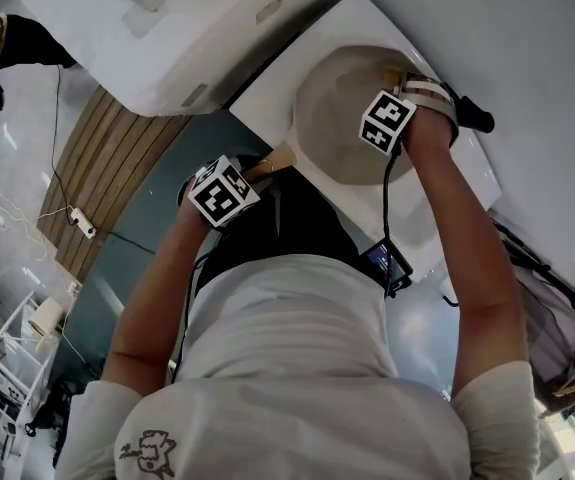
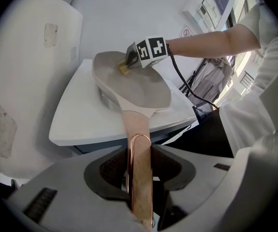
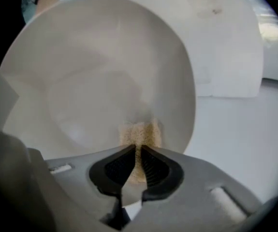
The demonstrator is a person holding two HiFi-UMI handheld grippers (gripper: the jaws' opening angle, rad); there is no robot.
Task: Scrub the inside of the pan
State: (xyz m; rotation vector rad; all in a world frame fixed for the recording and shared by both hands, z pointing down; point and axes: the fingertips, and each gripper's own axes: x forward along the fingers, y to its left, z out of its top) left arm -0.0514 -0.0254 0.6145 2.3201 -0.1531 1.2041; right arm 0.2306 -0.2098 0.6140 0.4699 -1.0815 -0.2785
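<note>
On the white bench (image 2: 76, 124) sits the pale pan (image 2: 134, 83), its long copper-toned handle (image 2: 138, 144) reaching back toward the person. The left gripper (image 2: 139, 164) has its jaws clamped on that handle from both sides, well back from the bowl. This grip looks meant to brace the pan so it cannot spin or slide under rubbing, and it leaves the whole inside free for the other hand.

The right gripper (image 3: 135, 154) comes in from above. Its jaws are nearly together, pinched on a small tan scrub pad (image 3: 139, 133), most of which sticks out past the tips. The pad lies against the pan's inner surface close to the far rim, and the steep downward angle probably helps press it flat there.

The inside looks clean and matte, with no residue I can make out, so I cannot judge how much scrubbing remains.
</note>
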